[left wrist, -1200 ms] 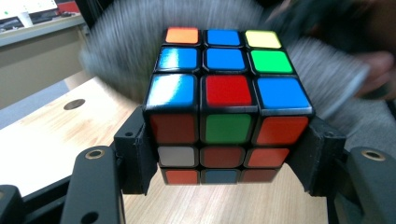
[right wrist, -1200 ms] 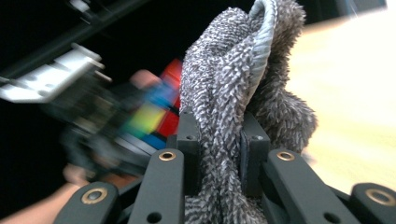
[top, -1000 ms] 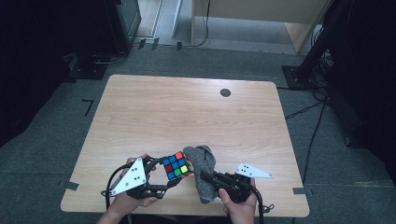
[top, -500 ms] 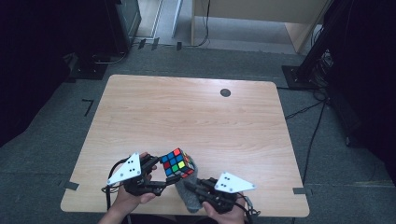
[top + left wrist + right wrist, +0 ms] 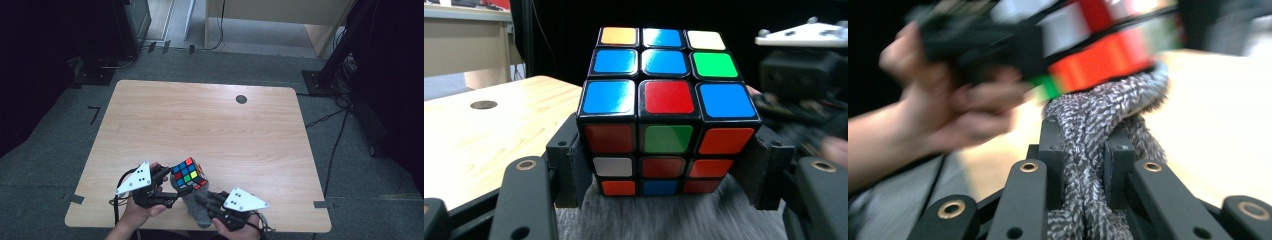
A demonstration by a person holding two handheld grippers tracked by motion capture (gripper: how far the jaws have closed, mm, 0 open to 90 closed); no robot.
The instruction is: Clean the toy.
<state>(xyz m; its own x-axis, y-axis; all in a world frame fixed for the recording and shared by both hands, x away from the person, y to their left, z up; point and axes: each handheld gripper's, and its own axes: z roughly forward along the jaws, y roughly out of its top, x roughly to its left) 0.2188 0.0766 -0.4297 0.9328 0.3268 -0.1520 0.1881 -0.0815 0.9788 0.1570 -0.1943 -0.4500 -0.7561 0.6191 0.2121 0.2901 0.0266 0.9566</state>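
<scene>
Grey, fuzzy cloth [image 5: 1088, 165] is pinched between the jaws of the right gripper [image 5: 204, 201], near the table's [image 5: 210, 125] front edge at about 6 o'clock. At 10 o'clock from it, the left gripper [image 5: 664, 170] clamps a scrambled puzzle cube [image 5: 664, 120] by its sides, the cube resting on the cloth.

Even overhead light brightened the bench [image 5: 210, 125] while its surroundings stayed dark, glare sheened the cube [image 5: 664, 120] top's blue tiles in the sharp left gripper view, and motion blur smeared the hand [image 5: 958, 107] and cube beyond the crisp jaws in the right gripper view.
</scene>
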